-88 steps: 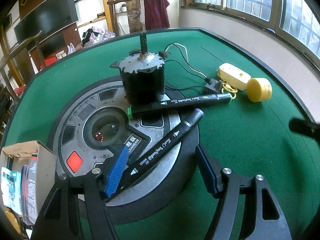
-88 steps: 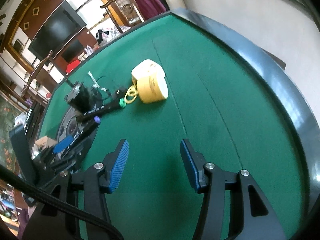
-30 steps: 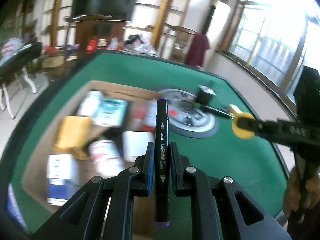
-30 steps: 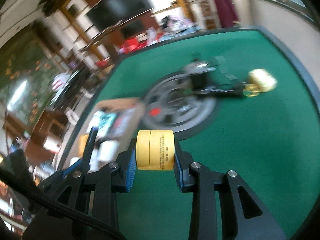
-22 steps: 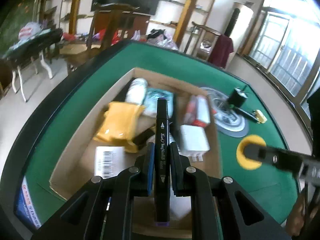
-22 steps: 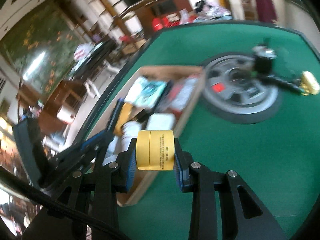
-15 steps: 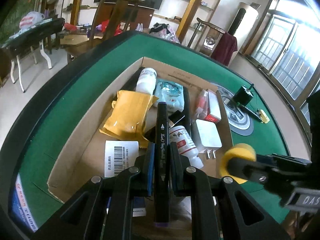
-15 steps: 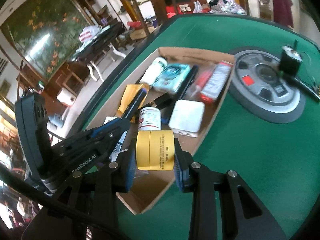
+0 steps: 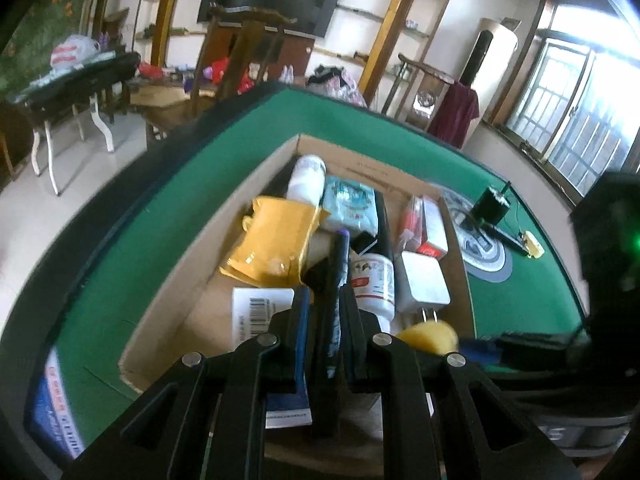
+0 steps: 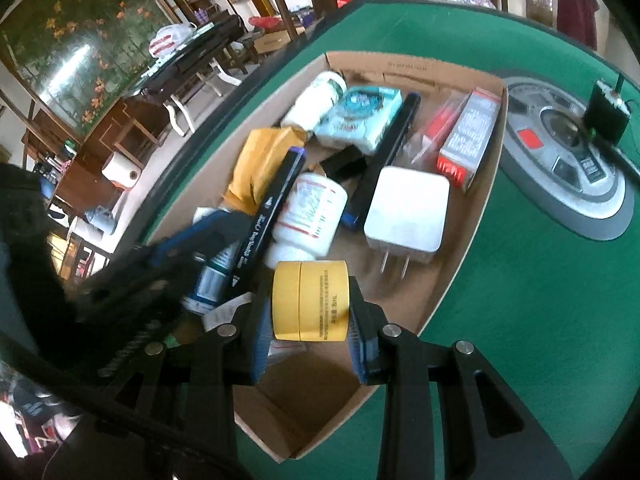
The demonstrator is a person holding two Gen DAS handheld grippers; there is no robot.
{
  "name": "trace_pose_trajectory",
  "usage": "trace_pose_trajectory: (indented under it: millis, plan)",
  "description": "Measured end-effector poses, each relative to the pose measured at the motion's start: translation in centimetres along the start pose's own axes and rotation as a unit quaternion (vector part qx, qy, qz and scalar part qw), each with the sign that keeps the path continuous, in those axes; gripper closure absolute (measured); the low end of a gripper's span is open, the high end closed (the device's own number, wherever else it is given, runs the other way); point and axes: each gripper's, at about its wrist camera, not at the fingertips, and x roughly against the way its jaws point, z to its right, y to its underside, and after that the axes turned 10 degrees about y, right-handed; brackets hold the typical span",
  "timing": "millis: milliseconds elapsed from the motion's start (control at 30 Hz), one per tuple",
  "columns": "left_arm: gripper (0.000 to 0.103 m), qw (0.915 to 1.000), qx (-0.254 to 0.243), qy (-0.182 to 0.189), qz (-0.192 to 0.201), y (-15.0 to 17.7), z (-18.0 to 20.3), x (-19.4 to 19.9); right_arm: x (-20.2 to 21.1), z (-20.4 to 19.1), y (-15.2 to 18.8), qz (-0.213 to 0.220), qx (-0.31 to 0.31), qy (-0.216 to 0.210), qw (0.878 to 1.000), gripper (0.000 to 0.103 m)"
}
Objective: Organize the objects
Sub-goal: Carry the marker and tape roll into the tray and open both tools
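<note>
Box (image 10: 476, 216) holds bottle (image 10: 308, 216), charger (image 10: 406, 214).

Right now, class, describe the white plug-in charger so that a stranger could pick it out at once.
Find the open cardboard box on the green table. Along its right side lies the white charger, just below a red and white carton. It alone is a plain white square block with two metal prongs.

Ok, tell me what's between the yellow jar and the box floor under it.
Not much. The right gripper holds the yellow jar above the cardboard box. The floor just below looks bare apart from a paper slip; the white bottle and white charger lie just beyond.
</note>
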Motion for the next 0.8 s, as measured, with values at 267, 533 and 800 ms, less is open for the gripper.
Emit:
trace_pose_trajectory:
  millis: [267, 533, 800]
  plan:
    - [0.046, 0.9970, -0.027, -0.054, 0.049, -0.5, 1.1, 2.3, -0.4, -1.1, 0.4, -0.006, 0.022, 0.014, 1.000, 0.071]
    - [0.019, 0.9840, -0.064, -0.119, 0.116, -0.6, 3.2, 4.7, 1.5, -1.5, 1.1, 0.016, 0.037, 0.028, 0.999, 0.070]
    - [0.006, 0.9846, -0.028, -0.093, 0.145, -0.3, 4.0, 6.6, 3.9, -1.4, 2.5, 0.049, 0.047, 0.038, 0.997, 0.065]
